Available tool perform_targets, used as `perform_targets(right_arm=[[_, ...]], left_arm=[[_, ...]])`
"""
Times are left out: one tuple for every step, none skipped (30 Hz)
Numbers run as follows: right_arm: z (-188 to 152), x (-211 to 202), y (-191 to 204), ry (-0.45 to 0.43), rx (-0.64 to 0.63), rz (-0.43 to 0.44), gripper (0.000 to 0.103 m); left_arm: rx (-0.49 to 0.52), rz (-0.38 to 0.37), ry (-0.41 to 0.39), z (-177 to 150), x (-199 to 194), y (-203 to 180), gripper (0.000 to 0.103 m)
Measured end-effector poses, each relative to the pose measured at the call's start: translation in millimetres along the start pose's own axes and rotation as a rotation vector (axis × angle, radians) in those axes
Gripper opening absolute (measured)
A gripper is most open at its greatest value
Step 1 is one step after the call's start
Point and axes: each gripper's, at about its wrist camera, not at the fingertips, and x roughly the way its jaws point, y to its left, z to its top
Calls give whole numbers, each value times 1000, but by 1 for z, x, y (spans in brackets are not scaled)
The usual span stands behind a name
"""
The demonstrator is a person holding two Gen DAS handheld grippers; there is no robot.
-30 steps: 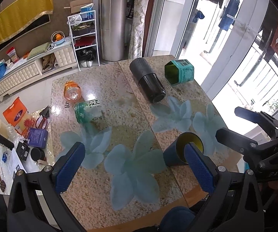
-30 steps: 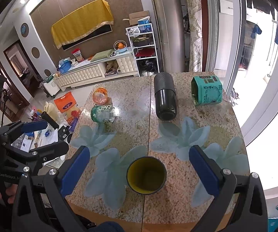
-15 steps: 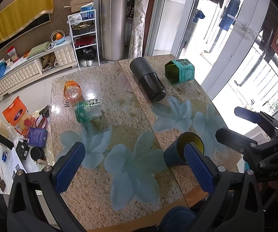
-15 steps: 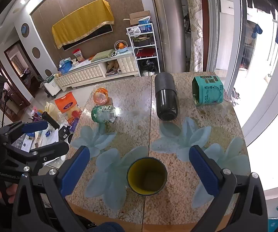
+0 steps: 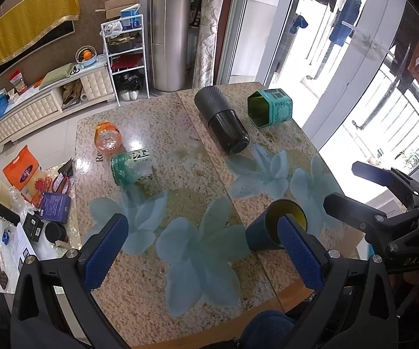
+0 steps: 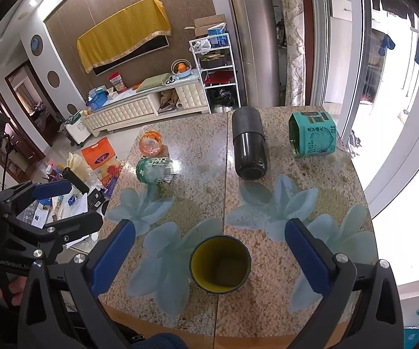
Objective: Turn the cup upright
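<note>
A dark blue cup with a yellow inside (image 6: pixel 220 264) stands upright near the table's front edge, mouth up. My right gripper (image 6: pixel 209 256) is open and held above it, fingers well apart on either side, not touching. The cup also shows in the left wrist view (image 5: pixel 270 228), partly behind my right finger pad (image 5: pixel 299 251). My left gripper (image 5: pixel 200 250) is open and empty over the front left of the table. The right gripper shows at the right of the left wrist view.
On the speckled stone table (image 6: pixel 197 192) lie a black cylinder (image 6: pixel 249 145), a teal tin (image 6: pixel 312 138), a green bottle (image 6: pixel 152 171) and an orange jar (image 6: pixel 150 144), all on their sides at the far half. Floor clutter lies left of the table.
Almost nothing moved. The right wrist view has drifted slightly, so the cup sits a touch lower and more to the right in it.
</note>
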Motion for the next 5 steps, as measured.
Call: perform_targets(right_arm=[[0, 0, 0, 0, 1, 0, 103], [0, 0, 0, -1, -1, 0, 103], [0, 0, 0, -2, -1, 1, 103], [0, 0, 0, -2, -1, 1, 103], [0, 1, -1, -2, 0, 1, 103]], left_arm=[[1, 0, 0, 0, 0, 0, 103], [1, -1, -3, 0, 0, 0, 103], [2, 0, -7, 0, 0, -1, 103], [3, 3, -13, 0, -1, -1, 103], [5, 5, -18, 0, -2, -2, 103]])
